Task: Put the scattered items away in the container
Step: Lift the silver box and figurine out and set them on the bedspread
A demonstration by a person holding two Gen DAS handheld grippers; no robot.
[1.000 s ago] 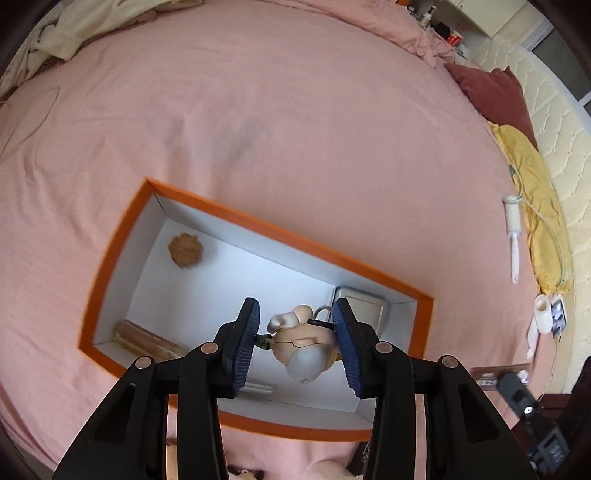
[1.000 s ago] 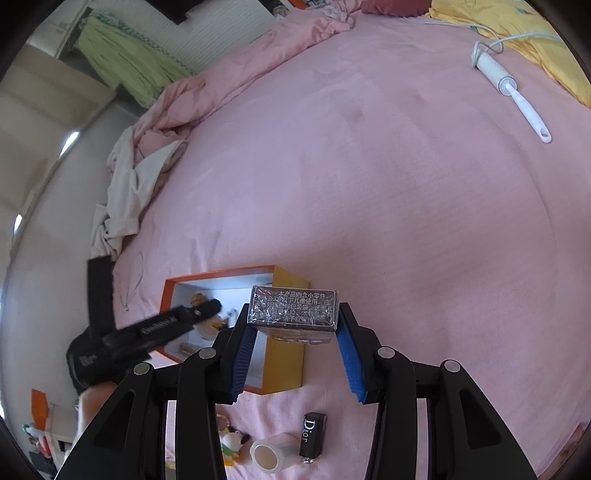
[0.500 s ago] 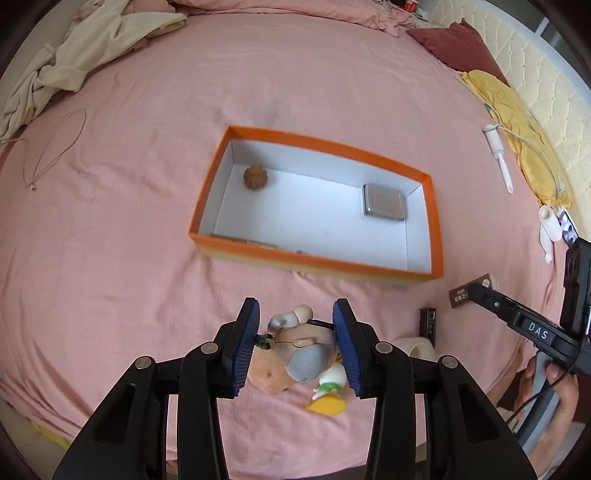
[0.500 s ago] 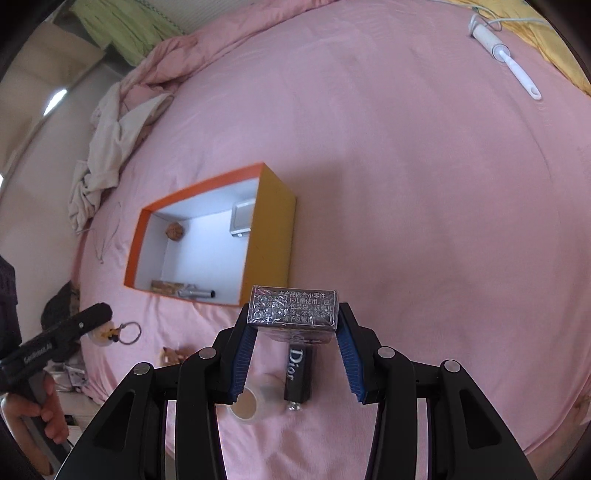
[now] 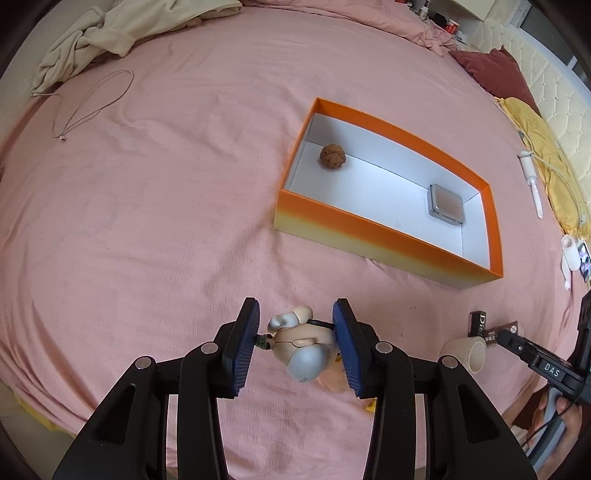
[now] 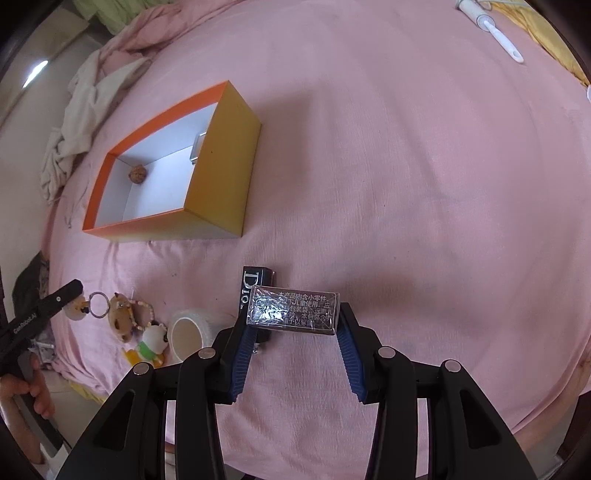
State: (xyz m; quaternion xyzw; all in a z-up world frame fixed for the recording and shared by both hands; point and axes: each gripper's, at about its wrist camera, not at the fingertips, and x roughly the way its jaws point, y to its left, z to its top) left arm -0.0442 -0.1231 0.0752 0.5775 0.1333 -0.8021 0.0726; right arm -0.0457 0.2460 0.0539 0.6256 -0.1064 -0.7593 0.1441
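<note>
On the pink bedspread (image 5: 177, 192) sits the orange box (image 5: 373, 240), open at the top, and everything else is placed against it. Inside the box, a brown walnut-like ball (image 5: 332, 156) lies near one end of the white floor and a flat silver tin (image 5: 446, 204) lies near the other end, close to the short wall.

Nearer the camera than the box's long orange side, the left gripper (image 5: 297, 334) points steeply down at the bed, its blue pads clenched on a small figurine (image 5: 304, 350) with a grey rounded head and pale limbs; the figurine is outside the box, over the bedspread.

Off the box's short yellow end, the right gripper (image 6: 293, 334) is clamped on a small cellophane-wrapped packet (image 6: 293, 309) printed with white characters, held crosswise between its tips. Just behind the packet, towards the box, a black Dior case (image 6: 253, 286) lies on the bedspread. Beside it, on the side nearer the box's long wall, stands a roll of clear tape (image 6: 188, 332), then a panda toy (image 6: 151, 341), a beaded trinket (image 6: 123, 317) and a key ring (image 6: 98, 304), all outside the box.

Far beyond the box, a white lint roller (image 5: 532, 184) lies by a yellow cloth (image 5: 543, 147), and a beige garment (image 5: 122, 33) is bunched at the bed's far edge.
</note>
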